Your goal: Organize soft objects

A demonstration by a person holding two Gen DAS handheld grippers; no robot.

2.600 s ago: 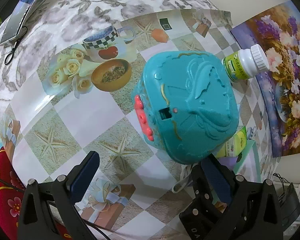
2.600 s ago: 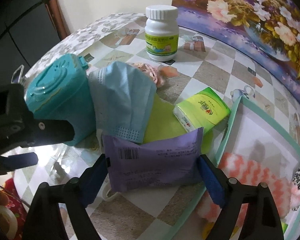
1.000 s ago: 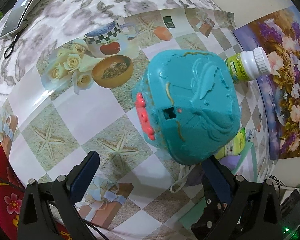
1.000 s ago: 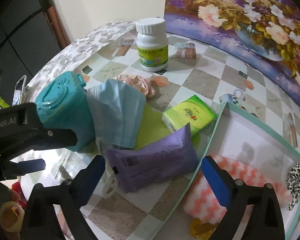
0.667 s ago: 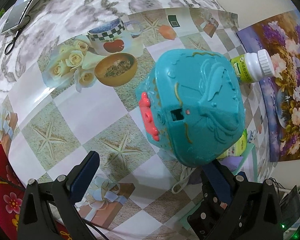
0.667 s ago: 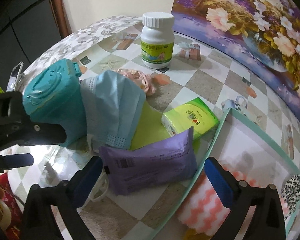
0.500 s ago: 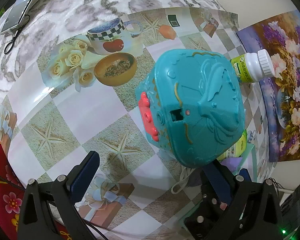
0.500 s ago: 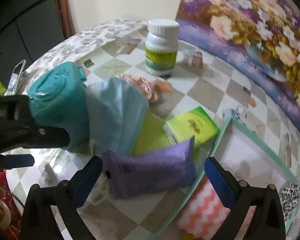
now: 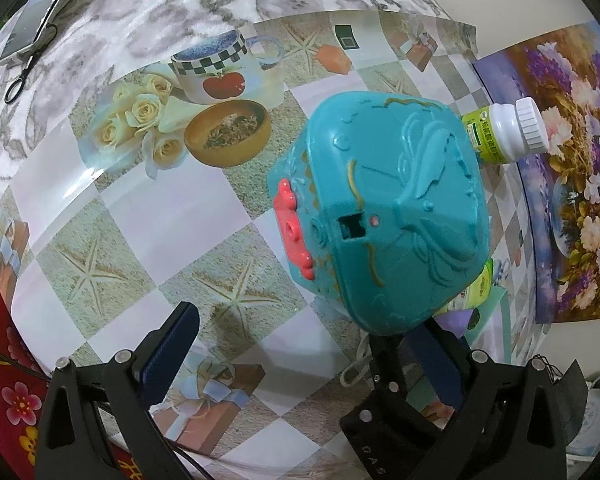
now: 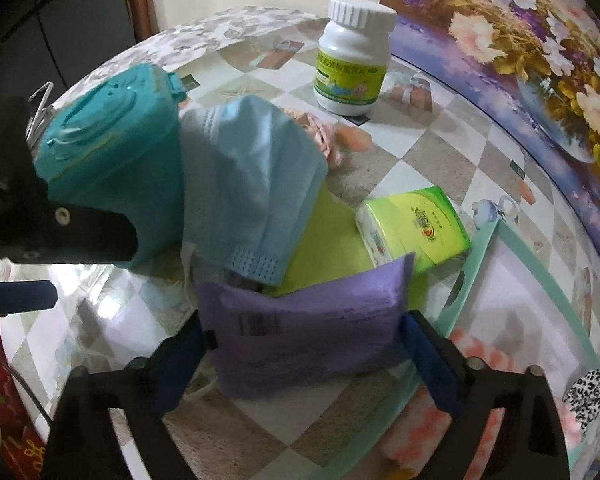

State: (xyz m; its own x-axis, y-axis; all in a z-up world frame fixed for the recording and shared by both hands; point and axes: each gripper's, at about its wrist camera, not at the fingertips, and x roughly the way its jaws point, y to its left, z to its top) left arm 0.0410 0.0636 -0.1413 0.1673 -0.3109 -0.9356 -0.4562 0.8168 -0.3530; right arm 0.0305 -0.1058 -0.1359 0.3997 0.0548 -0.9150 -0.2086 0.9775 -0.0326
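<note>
A purple soft packet (image 10: 308, 332) lies on the table against the mint tray's rim (image 10: 540, 264). My right gripper (image 10: 300, 348) straddles it and its jaws are closing, each pad at one end of the packet without squeezing it. Behind the packet lie a blue face mask (image 10: 252, 192), a yellow-green cloth (image 10: 324, 248), a green tissue pack (image 10: 412, 228) and a pink fabric flower (image 10: 316, 128). A pink-and-white striped cloth (image 10: 440, 428) and a leopard-print piece (image 10: 584, 392) lie in the tray. My left gripper (image 9: 300, 328) hangs open over the tablecloth beside the teal box (image 9: 384, 216), holding nothing.
The teal plastic box (image 10: 116, 152) stands left of the mask. A white pill bottle (image 10: 352, 64) stands further back, by the flower painting. A phone (image 9: 36, 20) lies at the table's far edge. A red cloth (image 9: 4, 380) hangs past the near left edge.
The right gripper's jaws stood wide around the purple packet and have drawn in to its ends. The left gripper has stayed put and open.
</note>
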